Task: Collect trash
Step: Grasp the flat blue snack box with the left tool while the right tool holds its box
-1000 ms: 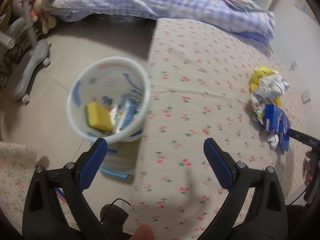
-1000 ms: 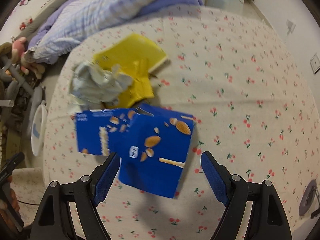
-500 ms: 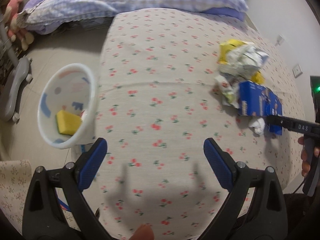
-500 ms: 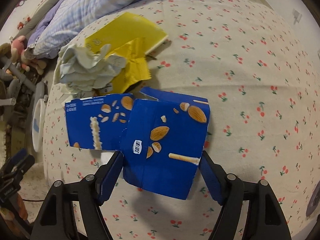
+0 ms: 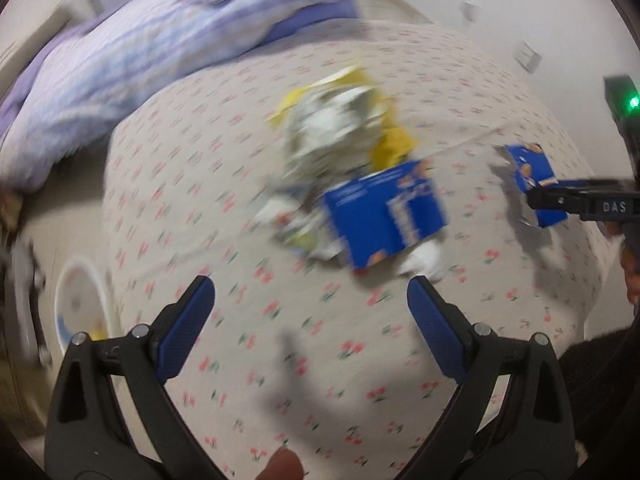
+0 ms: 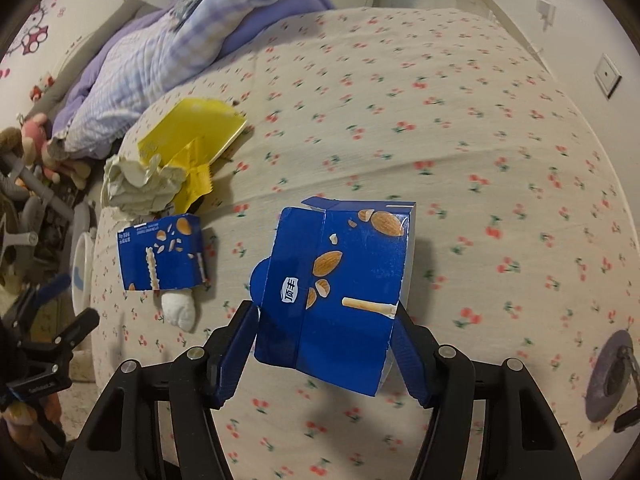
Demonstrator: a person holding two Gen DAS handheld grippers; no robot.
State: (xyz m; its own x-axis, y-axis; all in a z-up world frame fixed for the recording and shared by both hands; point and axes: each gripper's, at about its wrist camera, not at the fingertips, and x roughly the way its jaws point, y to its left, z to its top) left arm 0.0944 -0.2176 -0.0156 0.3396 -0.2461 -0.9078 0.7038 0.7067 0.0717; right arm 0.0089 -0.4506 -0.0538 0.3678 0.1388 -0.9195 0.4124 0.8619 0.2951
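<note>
The cherry-print bedsheet (image 6: 460,128) is littered on its left with a yellow wrapper (image 6: 192,136), crumpled paper (image 6: 140,184) and a second blue box (image 6: 162,254). The blue almond-snack box (image 6: 340,280) is lifted off it, pinched by the closing right gripper (image 6: 326,354). The left gripper (image 5: 310,328) is spread wide, nothing between.

I am looking into a home bedroom: a bed under a cream sheet printed with small red cherries (image 6: 460,128), a rumpled lilac-and-white checked quilt (image 6: 168,48) heaped at its far end, soft plush toys (image 6: 36,140) by the floor, and pink cartoon-cat stickers on the white wall (image 6: 38,40).
</note>
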